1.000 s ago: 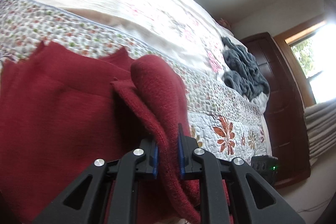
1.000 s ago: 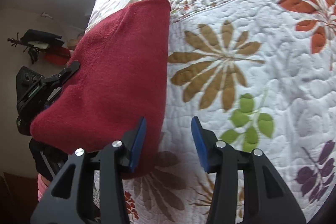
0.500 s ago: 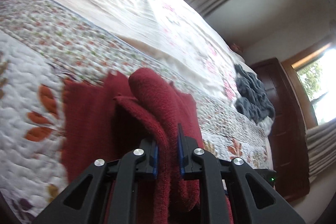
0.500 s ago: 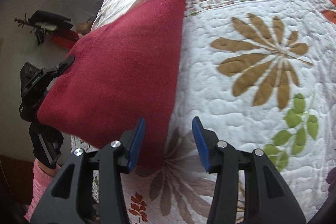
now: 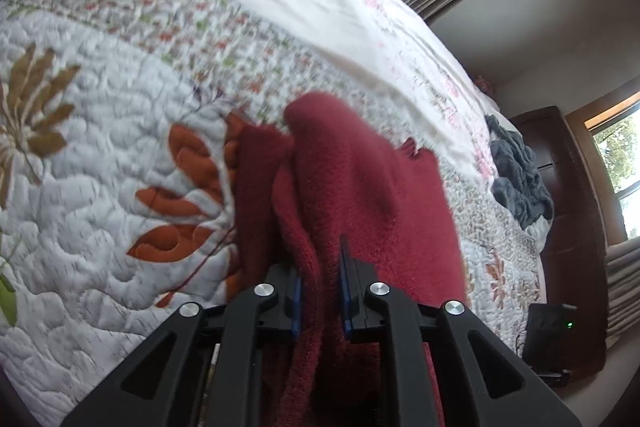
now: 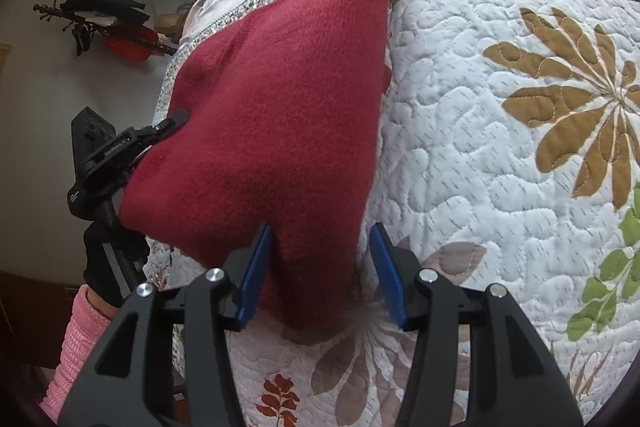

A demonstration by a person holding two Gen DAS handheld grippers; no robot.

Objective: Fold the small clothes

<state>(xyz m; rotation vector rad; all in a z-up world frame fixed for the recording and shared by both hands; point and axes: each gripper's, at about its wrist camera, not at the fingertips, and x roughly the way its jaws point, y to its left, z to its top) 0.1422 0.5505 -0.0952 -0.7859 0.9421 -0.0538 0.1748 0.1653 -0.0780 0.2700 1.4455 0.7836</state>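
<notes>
Quilted white bedspread (image 6: 500,163) with brown and orange leaf patterns lies under the dark red knitted garment (image 6: 280,131) you are lifting.

Your red knit hangs in a taut sheet above the quilt, its ribbed edge near the flowered border strip at the far end. A crumpled grey cloth (image 5: 518,173) sits well apart, near a dark wooden cabinet (image 5: 568,211). Your left gripper (image 5: 320,291) has its jaws closed on a thick fold of the red knit. Your right gripper (image 6: 318,267) has its jaws spread apart, with the garment's lower corner between the blue pads, touching the left pad. Your pink sleeve (image 6: 76,343) shows behind the left tool.
</notes>
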